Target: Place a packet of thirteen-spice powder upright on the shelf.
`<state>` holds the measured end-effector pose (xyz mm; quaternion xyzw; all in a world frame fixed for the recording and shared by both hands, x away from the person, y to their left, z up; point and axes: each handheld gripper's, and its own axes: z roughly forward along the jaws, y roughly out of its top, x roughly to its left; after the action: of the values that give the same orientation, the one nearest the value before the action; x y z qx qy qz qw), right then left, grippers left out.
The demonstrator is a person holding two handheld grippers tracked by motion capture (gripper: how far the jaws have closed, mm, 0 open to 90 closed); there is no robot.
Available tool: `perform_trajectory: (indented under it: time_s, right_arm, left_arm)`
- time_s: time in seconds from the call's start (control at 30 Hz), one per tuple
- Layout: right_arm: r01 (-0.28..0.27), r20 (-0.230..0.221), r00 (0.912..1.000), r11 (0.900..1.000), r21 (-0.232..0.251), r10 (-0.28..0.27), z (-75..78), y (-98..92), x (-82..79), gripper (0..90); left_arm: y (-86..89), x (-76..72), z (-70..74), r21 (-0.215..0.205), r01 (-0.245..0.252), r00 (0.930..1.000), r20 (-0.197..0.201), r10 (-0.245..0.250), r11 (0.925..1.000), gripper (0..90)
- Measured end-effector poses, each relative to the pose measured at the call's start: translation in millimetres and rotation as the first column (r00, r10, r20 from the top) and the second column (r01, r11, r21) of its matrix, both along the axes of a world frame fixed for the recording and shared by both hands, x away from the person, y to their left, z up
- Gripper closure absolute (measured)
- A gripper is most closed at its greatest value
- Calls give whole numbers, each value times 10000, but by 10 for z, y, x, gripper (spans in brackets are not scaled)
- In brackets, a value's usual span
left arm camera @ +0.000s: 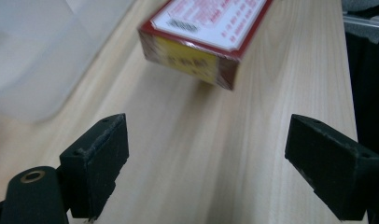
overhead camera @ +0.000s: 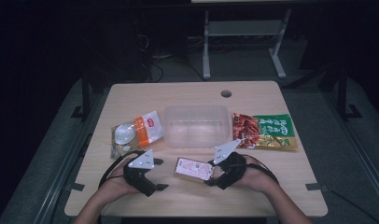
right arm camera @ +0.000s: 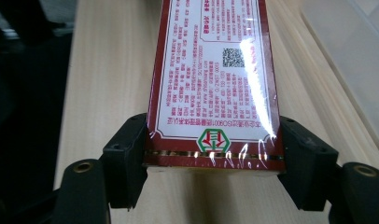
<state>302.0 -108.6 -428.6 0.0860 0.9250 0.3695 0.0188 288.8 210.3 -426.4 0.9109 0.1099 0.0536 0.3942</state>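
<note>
Pale wooden table (overhead camera: 271,186) in a dark room, right gripper (overhead camera: 211,170) clamped on red box (overhead camera: 193,168), left gripper (overhead camera: 160,174) apart

Red box (right arm camera: 211,84) between clamped jaws — above table (right arm camera: 113,70)

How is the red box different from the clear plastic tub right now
The red printed cardboard box is opaque, slim and clamped between the right gripper fingers; the clear plastic tub is see-through, wider, open-topped and stands untouched on the wooden table. The box is sealed in film; the tub looks empty. Both are rectangular.
</note>
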Motion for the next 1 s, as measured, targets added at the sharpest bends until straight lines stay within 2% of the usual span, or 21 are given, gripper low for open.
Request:
perform_trajectory:
  time_s: [0.07, 0.13, 0.2, 0.27, 0.37, 0.5, 0.63, 0.77, 0.93, 1.0]
  right_arm:
    - [-249, 64, 9997, 9996, -142, 250, 27, 15, 27, 324]
    - [-454, 26, 9990, 9990, -27, 454, 49, 32, 64, 323]
    - [-742, 131, 9971, 9972, -130, 744, 83, 87, 92, 323]
    - [-948, 41, 9955, 9955, -3, 948, 101, 113, 112, 323]
    - [-1209, 171, 9925, 9927, -57, 1209, 108, 160, 110, 323]
    - [-1285, 239, 9915, 9917, 81, 1282, 109, 194, 102, 323]
    - [-1439, 203, 9894, 9896, 83, 1438, 110, 220, 78, 322]
    - [-1476, 146, 9890, 9885, 333, 1472, 96, 248, 51, 322]
    - [-1591, 188, 9872, 9868, 313, 1586, 76, 280, 38, 322]
    - [-1641, 181, 9864, 9859, 336, 1636, 74, 284, 39, 322]
  left_arm:
    - [-15, 38, 42, -96, 111, 9999, 91, -110, 9999, 129]
    - [-39, 68, 75, -141, 267, 9996, 83, -266, 9995, 129]
    - [-84, 93, 92, -170, 416, 9991, 101, -415, 9990, 129]
    - [-115, 105, 91, -220, 594, 9982, 59, -592, 9980, 129]
    - [-149, 111, 85, -222, 742, 9972, 63, -741, 9970, 129]
    - [-235, 108, 82, -383, 1031, 9947, -24, -1032, 9939, 130]
    - [-286, 91, 54, -339, 1185, 9928, -155, -1191, 9924, 134]
    - [-298, 79, 29, -226, 1358, 9902, -285, -1364, 9905, 147]
    - [-306, 67, 6, -402, 1462, 9884, -367, -1477, 9884, 225]
    - [-310, 64, -2, -334, 1514, 9876, -357, -1526, 9879, 245]
